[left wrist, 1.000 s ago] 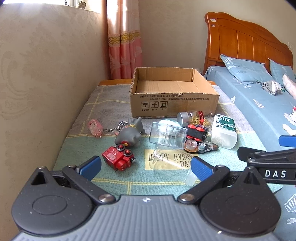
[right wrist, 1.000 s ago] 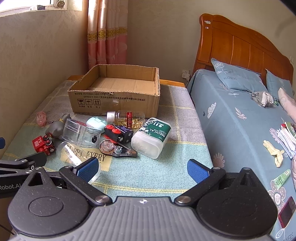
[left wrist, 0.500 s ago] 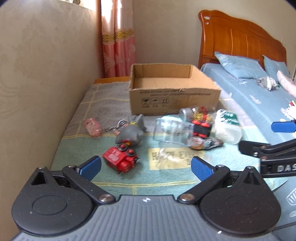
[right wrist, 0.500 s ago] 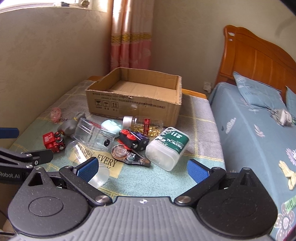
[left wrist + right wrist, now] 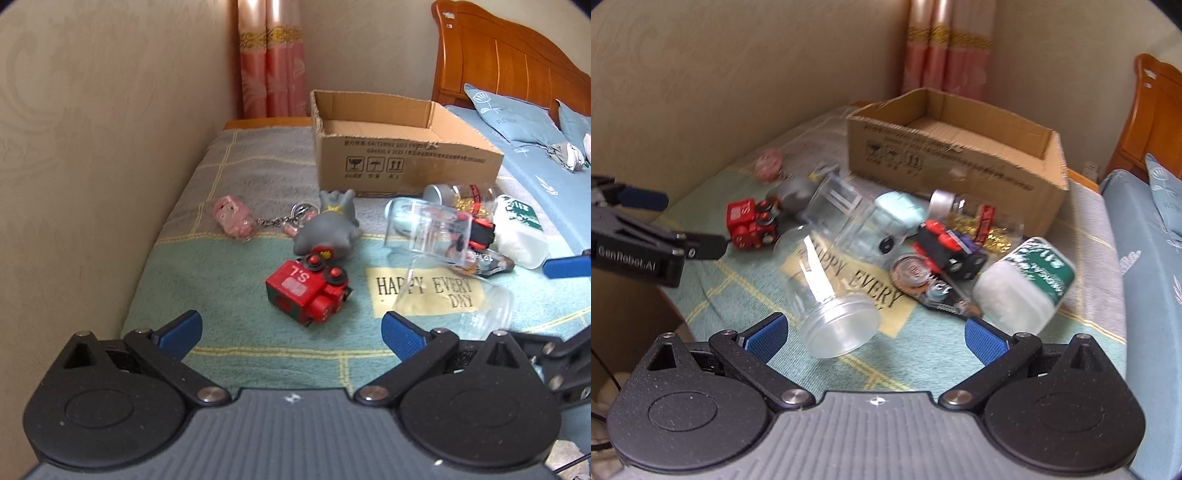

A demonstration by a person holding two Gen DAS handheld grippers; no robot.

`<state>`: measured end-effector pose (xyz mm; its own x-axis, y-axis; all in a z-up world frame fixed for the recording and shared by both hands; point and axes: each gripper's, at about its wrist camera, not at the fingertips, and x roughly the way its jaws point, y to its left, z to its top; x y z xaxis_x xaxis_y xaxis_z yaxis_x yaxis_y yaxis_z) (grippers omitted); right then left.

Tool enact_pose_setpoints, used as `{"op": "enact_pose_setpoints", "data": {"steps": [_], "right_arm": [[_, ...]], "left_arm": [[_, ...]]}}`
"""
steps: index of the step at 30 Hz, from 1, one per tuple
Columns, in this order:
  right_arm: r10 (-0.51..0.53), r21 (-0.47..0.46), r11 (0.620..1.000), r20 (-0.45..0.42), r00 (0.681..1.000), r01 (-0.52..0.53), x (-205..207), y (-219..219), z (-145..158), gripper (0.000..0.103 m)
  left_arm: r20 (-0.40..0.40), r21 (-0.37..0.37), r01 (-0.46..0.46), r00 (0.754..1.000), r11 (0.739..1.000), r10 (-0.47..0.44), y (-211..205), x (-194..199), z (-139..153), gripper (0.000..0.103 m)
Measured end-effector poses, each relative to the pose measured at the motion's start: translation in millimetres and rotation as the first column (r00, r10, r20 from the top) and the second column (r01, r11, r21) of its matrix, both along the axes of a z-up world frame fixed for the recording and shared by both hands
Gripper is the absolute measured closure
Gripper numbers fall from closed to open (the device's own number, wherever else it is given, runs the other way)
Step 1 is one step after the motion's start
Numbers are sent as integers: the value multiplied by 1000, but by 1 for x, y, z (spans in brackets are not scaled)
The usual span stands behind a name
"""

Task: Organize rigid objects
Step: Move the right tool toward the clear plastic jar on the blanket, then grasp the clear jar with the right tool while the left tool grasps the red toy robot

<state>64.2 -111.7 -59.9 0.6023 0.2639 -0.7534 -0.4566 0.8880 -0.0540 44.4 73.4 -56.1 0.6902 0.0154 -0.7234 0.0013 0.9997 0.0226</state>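
Both the left gripper (image 5: 291, 326) and the right gripper (image 5: 873, 334) are being held wide open, nothing being gripped, above scattered toys.

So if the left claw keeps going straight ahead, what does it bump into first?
Most likely the red toy train, lying on its side straight ahead of the open left claw. The grey toy sits just behind it. Depth is hard to judge.
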Motion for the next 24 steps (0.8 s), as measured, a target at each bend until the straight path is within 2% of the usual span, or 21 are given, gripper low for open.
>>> {"op": "enact_pose_setpoints", "data": {"steps": [5, 14, 21, 24], "right_arm": [[-18, -7, 1000, -35, 999, 18, 9, -1, -12, 0], [-107, -15, 994, -64, 992, 106, 23, -31, -20, 0], [-136, -52, 990, -104, 985, 131, 29, -45, -33, 0], [-135, -28, 991, -111, 985, 133, 29, -51, -35, 0]], "left_arm": [[-31, 14, 7, 1000, 1000, -6, 2, 7, -12, 1], [-73, 19, 33, 997, 999, -32, 3, 23, -29, 1], [-82, 14, 71, 994, 997, -69, 2, 33, -38, 1], [-76, -4, 91, 993, 996, -91, 4, 36, -41, 1]]}}
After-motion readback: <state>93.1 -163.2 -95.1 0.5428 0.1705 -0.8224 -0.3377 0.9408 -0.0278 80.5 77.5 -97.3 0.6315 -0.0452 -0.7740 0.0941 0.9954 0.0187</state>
